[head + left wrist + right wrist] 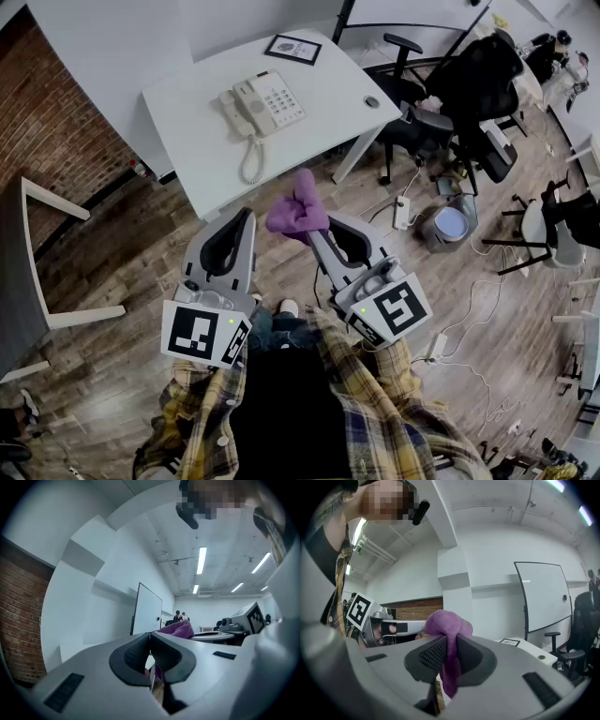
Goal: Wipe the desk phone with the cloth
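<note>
**One cloth (298, 208) pinched, well short of the desk phone (262, 101)**

The right gripper (314, 230) is clamped on the purple cloth, which bunches above its jaws and hangs below them. The left gripper (246, 217) has its jaws pressed together on nothing. The phone lies on the white desk (197, 141), its coiled cord (251, 161) trailing toward the near edge.

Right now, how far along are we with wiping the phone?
Done: the cloth is clamped in the right gripper. In hand: it hangs in the air short of the desk; the left gripper is shut and empty. Left: all the wiping; nothing touches the desk phone.
</note>
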Available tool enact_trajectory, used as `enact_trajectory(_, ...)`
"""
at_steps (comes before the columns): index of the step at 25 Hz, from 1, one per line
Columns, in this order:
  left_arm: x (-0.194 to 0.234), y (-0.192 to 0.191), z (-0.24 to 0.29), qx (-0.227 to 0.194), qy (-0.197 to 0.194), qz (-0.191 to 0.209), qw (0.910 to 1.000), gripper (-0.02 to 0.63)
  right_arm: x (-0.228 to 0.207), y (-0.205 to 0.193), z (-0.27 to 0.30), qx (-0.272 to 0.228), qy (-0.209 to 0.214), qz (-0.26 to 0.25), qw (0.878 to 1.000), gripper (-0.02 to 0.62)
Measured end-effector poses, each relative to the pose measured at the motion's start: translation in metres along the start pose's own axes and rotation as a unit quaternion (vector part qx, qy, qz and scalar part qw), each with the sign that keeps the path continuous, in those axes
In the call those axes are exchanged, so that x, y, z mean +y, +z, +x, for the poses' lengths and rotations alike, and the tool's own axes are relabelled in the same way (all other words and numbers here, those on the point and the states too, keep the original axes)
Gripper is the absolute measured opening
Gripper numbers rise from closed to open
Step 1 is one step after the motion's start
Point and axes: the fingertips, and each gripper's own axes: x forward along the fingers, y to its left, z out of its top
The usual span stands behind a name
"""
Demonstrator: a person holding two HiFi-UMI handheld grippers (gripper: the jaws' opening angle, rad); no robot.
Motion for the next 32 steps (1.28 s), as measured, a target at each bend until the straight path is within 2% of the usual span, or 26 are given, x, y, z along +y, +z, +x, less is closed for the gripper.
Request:
enact_trajectory(4,-0.006,0.0,-0.002,0.0,0.0,0.003,1.0,0.017,0.0,-0.006,-0.009,0.021,-0.005,0.005,1.0,0.058)
enact_trajectory(14,-0.03,-0.001,-0.011,-0.01,0.011,0.013,0.9998,0.017,-0.003,-0.008,-0.038,0.0,-0.002,0.021,1.0,0.059)
enact_trajectory(20,-0.038,-0.01,-0.02,0.0,0.02,0.013,0.9997,0.017,-0.004,-0.015,-0.056,-0.002,-0.007,0.036,0.999,0.06)
enact_trajectory(27,-0.027,-0.02,-0.014,0.01,0.038,0.001,0.9992,0.017,-0.019,-0.026,-0.048,0.01,-0.004,0.05,0.999,0.06)
enact_trajectory(32,-0.005,-0.025,0.015,0.014,0.035,-0.004,0.9993,0.017,-0.038,-0.03,-0.019,0.013,0.0,0.052,0.999,0.06)
